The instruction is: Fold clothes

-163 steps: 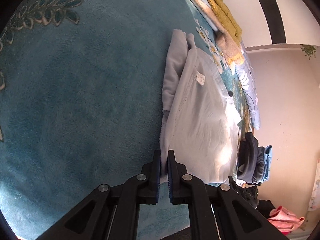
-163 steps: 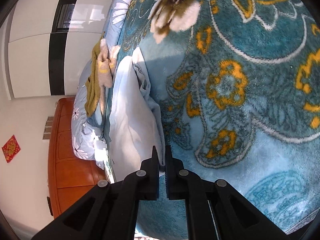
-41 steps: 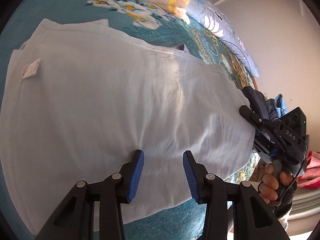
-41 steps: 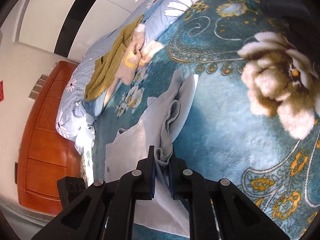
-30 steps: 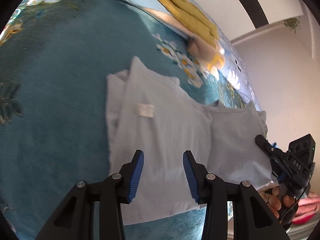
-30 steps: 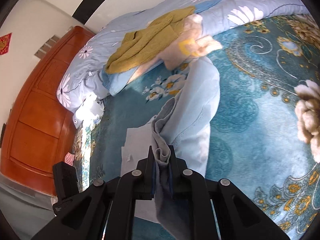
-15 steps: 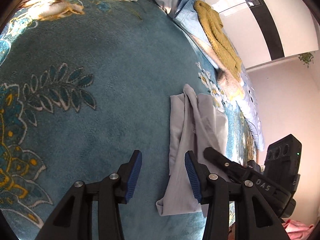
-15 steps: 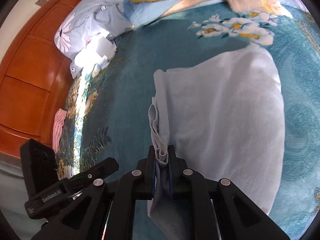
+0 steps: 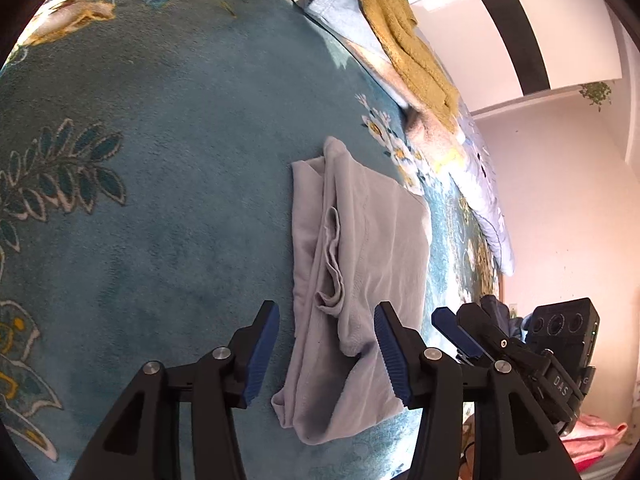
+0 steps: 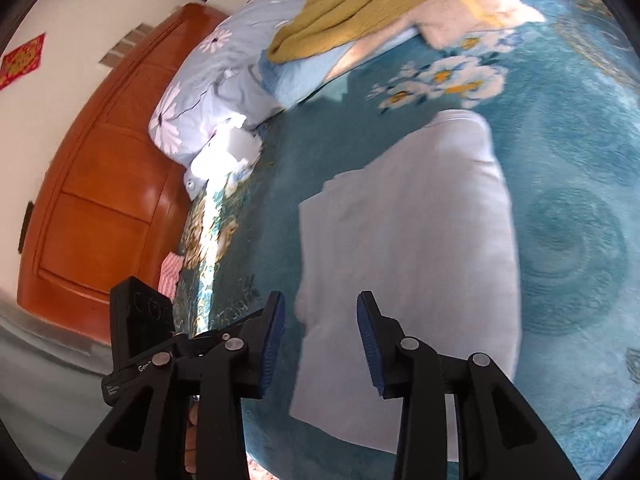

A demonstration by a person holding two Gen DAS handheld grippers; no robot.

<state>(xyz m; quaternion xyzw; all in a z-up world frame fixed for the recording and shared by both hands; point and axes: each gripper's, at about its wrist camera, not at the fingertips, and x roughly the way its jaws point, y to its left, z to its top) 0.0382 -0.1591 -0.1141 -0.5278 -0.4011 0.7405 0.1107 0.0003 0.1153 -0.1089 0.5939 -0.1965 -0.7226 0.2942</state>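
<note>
Left wrist view shows the pale grey cotton garment lying doubled over on the teal floral plush blanket, its loose edges bunched along one side. Both the left gripper and right gripper hover just above it, jaws spread and empty, apparently having nothing to hold while the fold rests flat.

Pale grey garment, folded into a rumpled rectangle, flat on teal blanket.

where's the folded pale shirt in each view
Left wrist: shirt lies centre, running down between the open fingers, on the teal blanket.
Right wrist: shirt fills centre-right, just beyond the open fingers.
Shared landmark: mustard sweater at the top of both.
</note>
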